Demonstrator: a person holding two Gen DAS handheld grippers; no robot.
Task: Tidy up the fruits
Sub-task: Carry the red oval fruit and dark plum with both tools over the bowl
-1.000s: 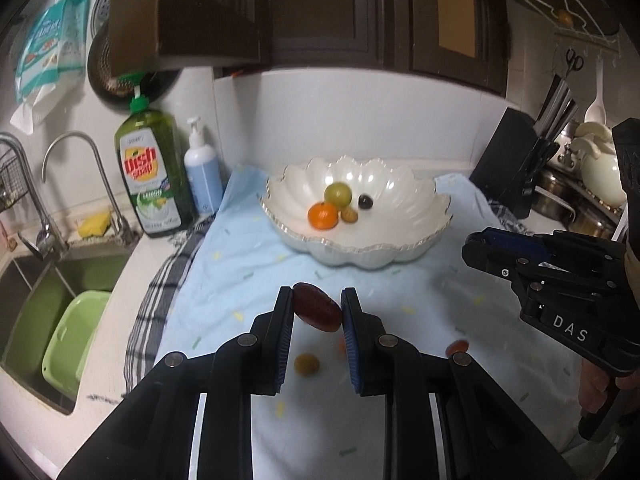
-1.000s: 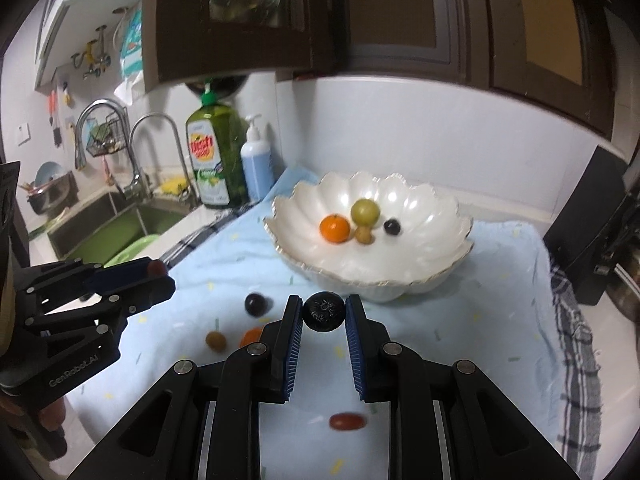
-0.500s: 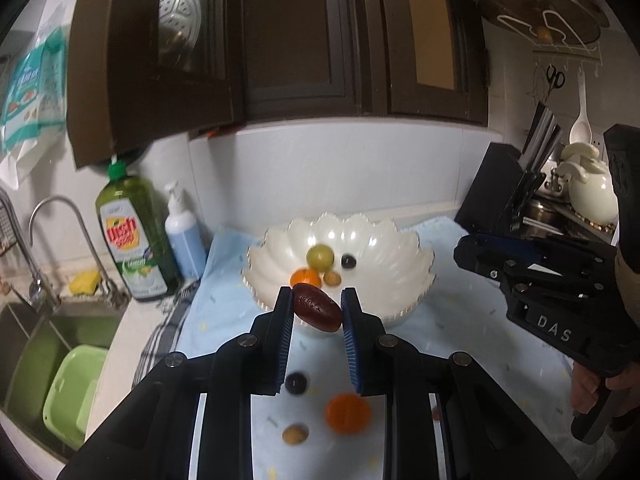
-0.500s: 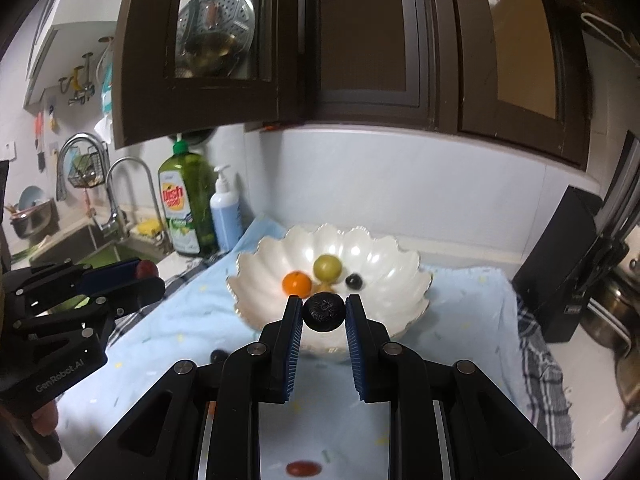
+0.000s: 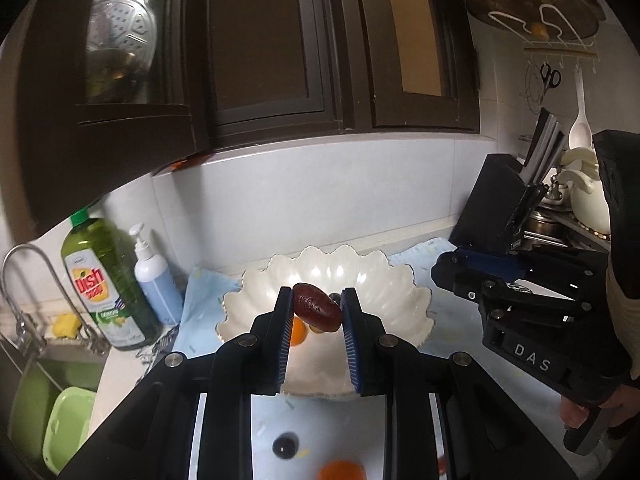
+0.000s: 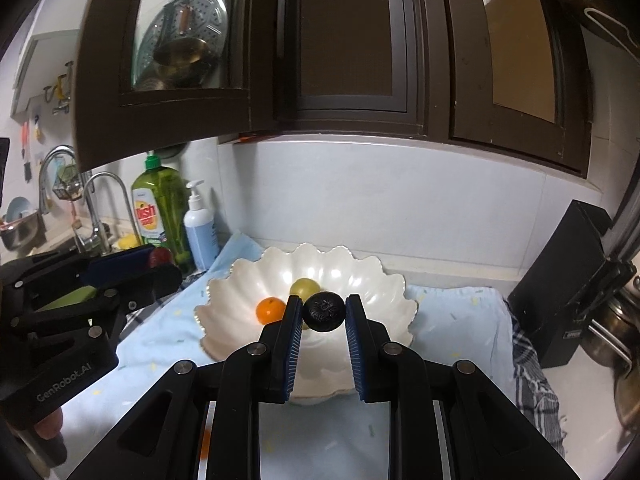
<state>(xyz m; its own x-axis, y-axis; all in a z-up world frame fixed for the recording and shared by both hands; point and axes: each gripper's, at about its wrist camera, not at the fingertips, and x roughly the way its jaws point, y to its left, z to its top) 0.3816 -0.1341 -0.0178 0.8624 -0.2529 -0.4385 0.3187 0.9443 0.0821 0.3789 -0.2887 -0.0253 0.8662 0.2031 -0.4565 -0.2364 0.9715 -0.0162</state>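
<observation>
Pinching a dark red oblong fruit [image 5: 316,311] crosswise, the left gripper [image 5: 315,312]; the right gripper [image 6: 323,312] clamps a round black fruit [image 6: 323,312].

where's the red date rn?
In the left wrist view the red date is pinched between the left tool's fingers, in front of the white bowl. The right wrist view shows only its tip at far left.

Above bowl: open air over the white bowl [image 6: 360,276], below the dark cabinets [image 6: 344,52].
Bowl floor: an orange [image 6: 270,310] and green fruit [image 6: 305,288] sit near the middle; the sloping sides are bare.
Left flank: soap bottle [image 6: 160,212] and pump bottle [image 6: 199,228] stand near the rim.
Right flank: knife block [image 5: 500,216] stands beyond the cloth [image 6: 460,320].
Near side: a dark berry [image 5: 285,445] and another orange [image 5: 342,470] lie on the surface.
</observation>
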